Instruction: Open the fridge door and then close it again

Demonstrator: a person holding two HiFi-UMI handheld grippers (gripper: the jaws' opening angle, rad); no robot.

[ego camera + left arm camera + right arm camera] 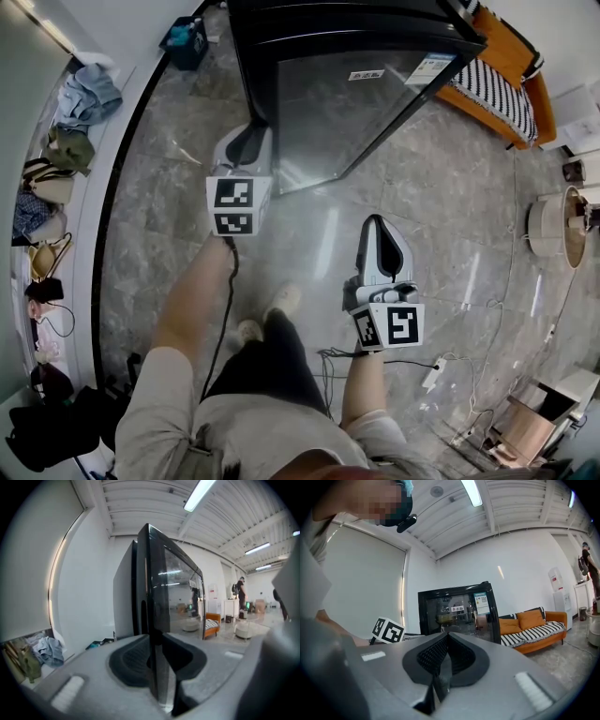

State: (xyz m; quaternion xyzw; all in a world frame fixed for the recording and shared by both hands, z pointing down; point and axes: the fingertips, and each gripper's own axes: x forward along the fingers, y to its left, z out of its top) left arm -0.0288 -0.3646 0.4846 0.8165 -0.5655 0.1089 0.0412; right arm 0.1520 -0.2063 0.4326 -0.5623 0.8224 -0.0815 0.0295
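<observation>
While left hand-held gripper [157, 651] clamps fridge door [176, 592] edge, right hand-held gripper [446, 644] clenched empty; door stickers [481, 603] illegible.

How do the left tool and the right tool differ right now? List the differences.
The left tool is closed on the edge of the open fridge door; the right tool is shut with nothing between its jaws. The left tool is up against the door; the right tool hangs back, clear of it and touching nothing. Both are grey and of the same build.
</observation>
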